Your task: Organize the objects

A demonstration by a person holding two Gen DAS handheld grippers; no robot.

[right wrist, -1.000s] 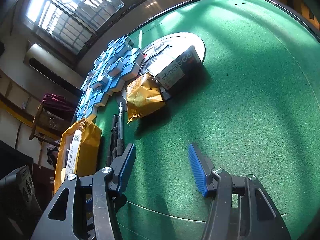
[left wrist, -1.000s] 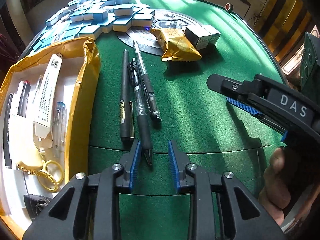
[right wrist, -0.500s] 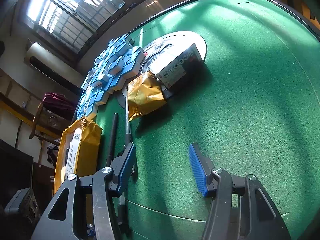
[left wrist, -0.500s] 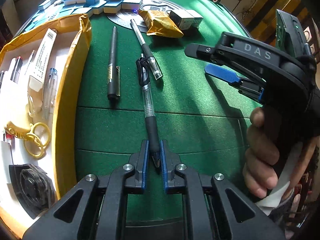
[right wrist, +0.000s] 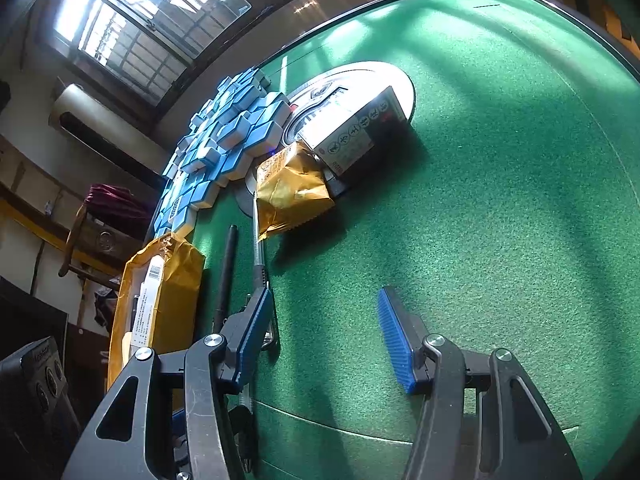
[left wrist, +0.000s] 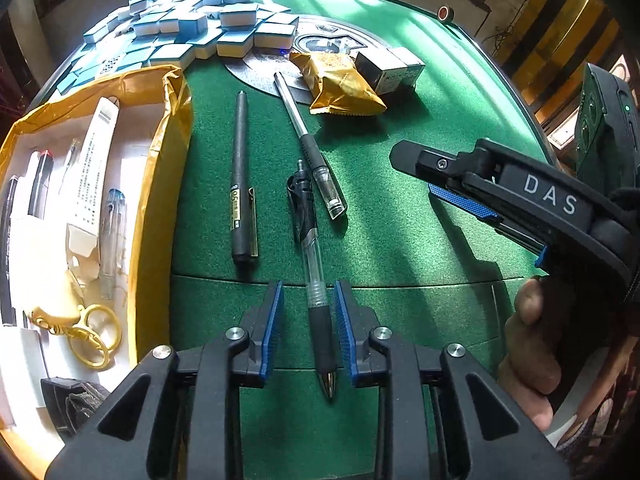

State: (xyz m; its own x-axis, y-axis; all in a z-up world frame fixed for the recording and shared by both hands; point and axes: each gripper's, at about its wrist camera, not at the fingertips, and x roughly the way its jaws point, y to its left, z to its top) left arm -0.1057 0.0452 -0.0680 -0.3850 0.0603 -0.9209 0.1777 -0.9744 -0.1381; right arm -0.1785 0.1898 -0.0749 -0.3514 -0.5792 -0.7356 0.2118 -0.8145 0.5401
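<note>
Daylight enters through window point(right wrist: 152, 36), blown out to white glare. Green felt table point(left wrist: 400, 240) bright, striped with soft shadows; silver centre disc point(right wrist: 360, 80) glares. Both views sharp centrally, strong fisheye curvature, dark vignetted corners.

The left wrist camera is sitting just behind its own fingers point(left wrist: 276, 320), looking steeply down and close onto the green table point(left wrist: 400, 240), with the tray point(left wrist: 160, 184) at its left edge and the other gripper point(left wrist: 460, 184) coming in from the right. The right wrist camera is looking at a shallower slant across the table point(right wrist: 500, 200) toward the window point(right wrist: 132, 24). Both are taking in the tiles point(left wrist: 192, 24) point(right wrist: 236, 132), gold packet point(left wrist: 340, 84) point(right wrist: 292, 188), box point(left wrist: 392, 68) point(right wrist: 356, 136) and black pen point(left wrist: 240, 176) point(right wrist: 226, 272).
</note>
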